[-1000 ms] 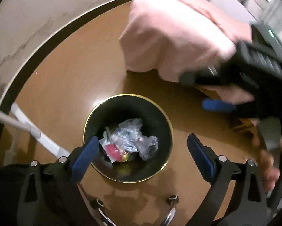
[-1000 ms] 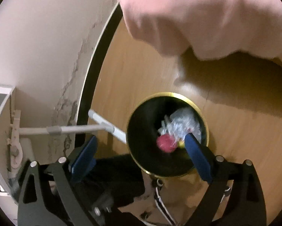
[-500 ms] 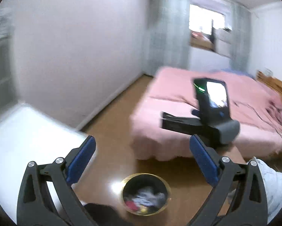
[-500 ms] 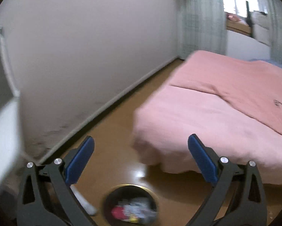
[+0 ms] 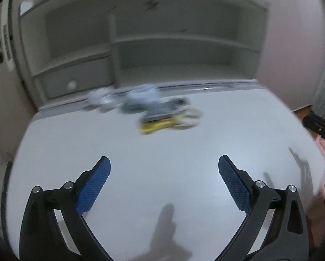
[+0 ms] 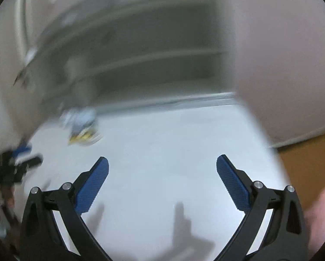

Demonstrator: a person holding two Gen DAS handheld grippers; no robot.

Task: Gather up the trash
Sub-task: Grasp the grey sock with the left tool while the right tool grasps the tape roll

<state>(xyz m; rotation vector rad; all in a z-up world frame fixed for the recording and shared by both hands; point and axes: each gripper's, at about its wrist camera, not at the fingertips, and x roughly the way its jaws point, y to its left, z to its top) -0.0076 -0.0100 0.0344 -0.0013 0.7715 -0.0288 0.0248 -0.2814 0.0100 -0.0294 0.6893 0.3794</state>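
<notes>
A blurred heap of trash (image 5: 145,106), clear and blue wrappers with a yellow packet (image 5: 160,126), lies at the far side of a white desk top (image 5: 162,169). It also shows in the right wrist view (image 6: 82,128), far left. My left gripper (image 5: 164,180) is open and empty above the desk's near part. My right gripper (image 6: 162,180) is open and empty too, to the right of the left one. The bin is out of view.
A grey shelf unit (image 5: 140,43) with a small drawer (image 5: 75,80) stands behind the desk. A pale wall (image 6: 282,65) lies to the right, with wooden floor (image 6: 310,158) below. The other gripper shows at each view's edge (image 5: 321,128) (image 6: 14,165).
Both grippers have swung up and away from the black bin on the floor, past the pink bed, and now face the white desk with the trash heap. Both stay open and empty.
</notes>
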